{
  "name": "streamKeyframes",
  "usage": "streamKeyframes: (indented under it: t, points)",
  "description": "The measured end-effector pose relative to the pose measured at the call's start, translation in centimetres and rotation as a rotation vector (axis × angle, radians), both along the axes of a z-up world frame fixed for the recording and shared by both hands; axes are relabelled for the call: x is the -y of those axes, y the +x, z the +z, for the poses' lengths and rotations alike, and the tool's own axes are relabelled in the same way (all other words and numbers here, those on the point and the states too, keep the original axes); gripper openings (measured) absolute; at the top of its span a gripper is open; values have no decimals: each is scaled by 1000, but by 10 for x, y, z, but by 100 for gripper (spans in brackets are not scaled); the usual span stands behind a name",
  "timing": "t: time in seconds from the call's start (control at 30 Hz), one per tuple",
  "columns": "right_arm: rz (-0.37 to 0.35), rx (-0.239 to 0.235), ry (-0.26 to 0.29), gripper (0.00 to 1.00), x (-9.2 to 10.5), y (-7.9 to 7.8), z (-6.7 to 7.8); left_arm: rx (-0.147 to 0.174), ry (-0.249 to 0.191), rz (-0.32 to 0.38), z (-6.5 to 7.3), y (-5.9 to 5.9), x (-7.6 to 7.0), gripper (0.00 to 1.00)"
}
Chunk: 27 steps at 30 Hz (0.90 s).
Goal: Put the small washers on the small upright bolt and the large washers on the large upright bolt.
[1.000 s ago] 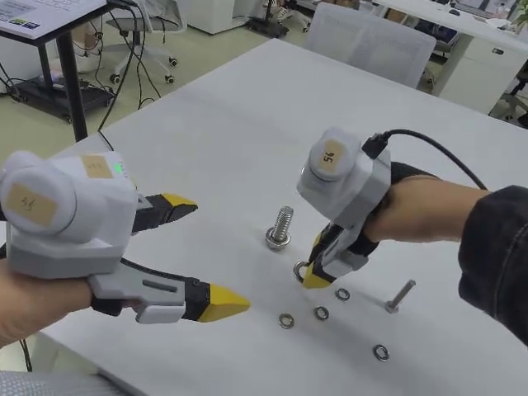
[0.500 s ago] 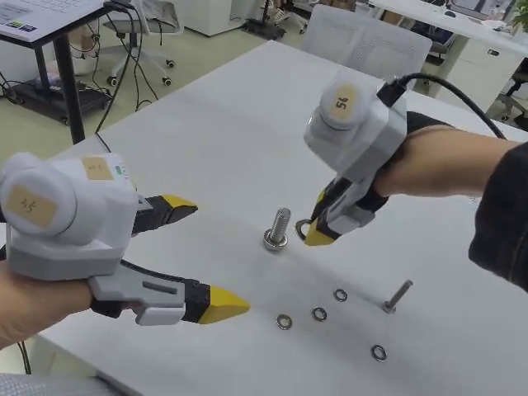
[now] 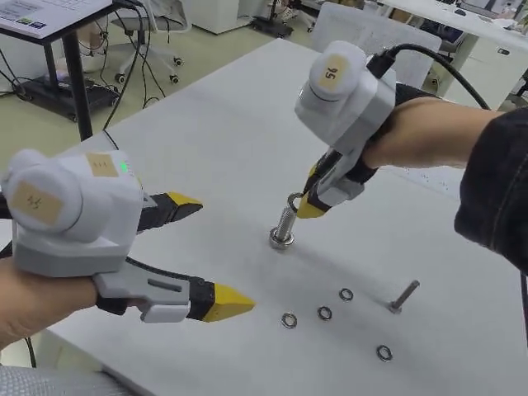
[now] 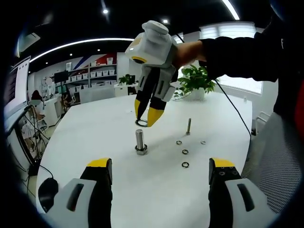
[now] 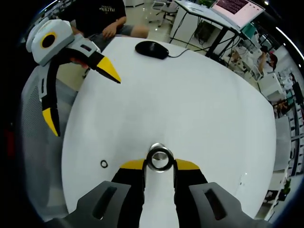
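- The left tongs hover nearest the person, spread wide, with nothing between them.
- The table under them is white.
- Four small washers lie flat on it, to the right of the left tongs and apart from one another. Three form a loose row and the fourth lies nearer the table's edge.
- One small bolt stands just right of that row, head down.
- One large bolt stands upright farther in, well apart from the small bolt.
- The right tongs point down over the large bolt and are pinched narrow on the rim of one large washer.
- In the left gripper view that washer hangs roughly level, just above the large bolt's top. In the right gripper view it sits between the two yellow tips.
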State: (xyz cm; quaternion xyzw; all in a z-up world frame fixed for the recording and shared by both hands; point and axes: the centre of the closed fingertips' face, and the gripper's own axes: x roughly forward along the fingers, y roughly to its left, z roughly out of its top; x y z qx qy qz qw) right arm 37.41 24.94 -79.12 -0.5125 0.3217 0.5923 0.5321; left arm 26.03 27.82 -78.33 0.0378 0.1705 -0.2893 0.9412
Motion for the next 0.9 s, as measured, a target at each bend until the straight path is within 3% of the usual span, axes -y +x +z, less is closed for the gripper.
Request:
streamKeyframes:
  t: [0.9]
  points:
    - [-2, -43, -55, 23, -3, 3, -25, -11, -12, 12, -5, 0, -4, 83]
